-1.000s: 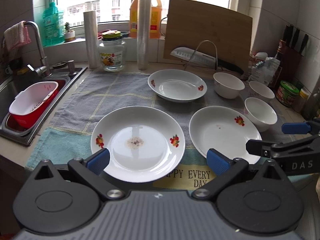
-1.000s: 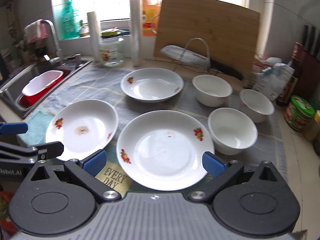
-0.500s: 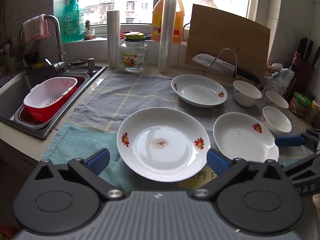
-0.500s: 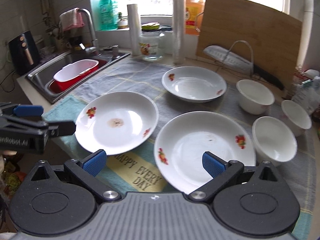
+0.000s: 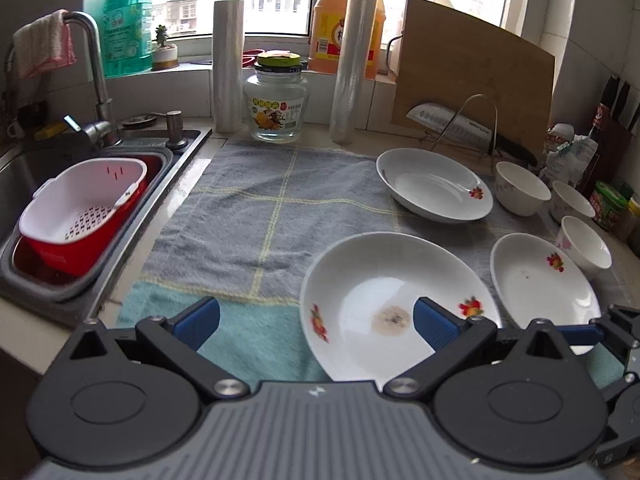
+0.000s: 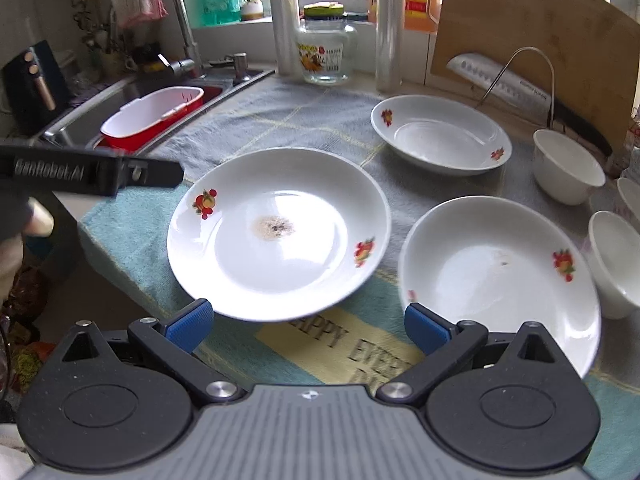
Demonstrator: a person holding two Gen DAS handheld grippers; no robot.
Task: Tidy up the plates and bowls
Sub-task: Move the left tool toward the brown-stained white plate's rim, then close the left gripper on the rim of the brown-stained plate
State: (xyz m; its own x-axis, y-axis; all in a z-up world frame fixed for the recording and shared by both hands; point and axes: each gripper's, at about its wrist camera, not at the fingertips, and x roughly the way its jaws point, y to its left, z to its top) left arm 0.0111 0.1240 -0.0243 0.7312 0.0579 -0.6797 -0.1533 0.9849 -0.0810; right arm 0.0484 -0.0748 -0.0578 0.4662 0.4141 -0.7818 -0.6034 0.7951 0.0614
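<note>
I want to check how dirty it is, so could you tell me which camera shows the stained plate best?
The right wrist view: the stained plate lies whole and unobstructed, brown stain plain at its centre. In the left wrist view the left gripper's fingertip covers part of it.

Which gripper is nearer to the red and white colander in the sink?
The left. The left gripper hovers at the towel's near edge, just right of the colander; the right gripper is farther right, before the two front plates.
</note>
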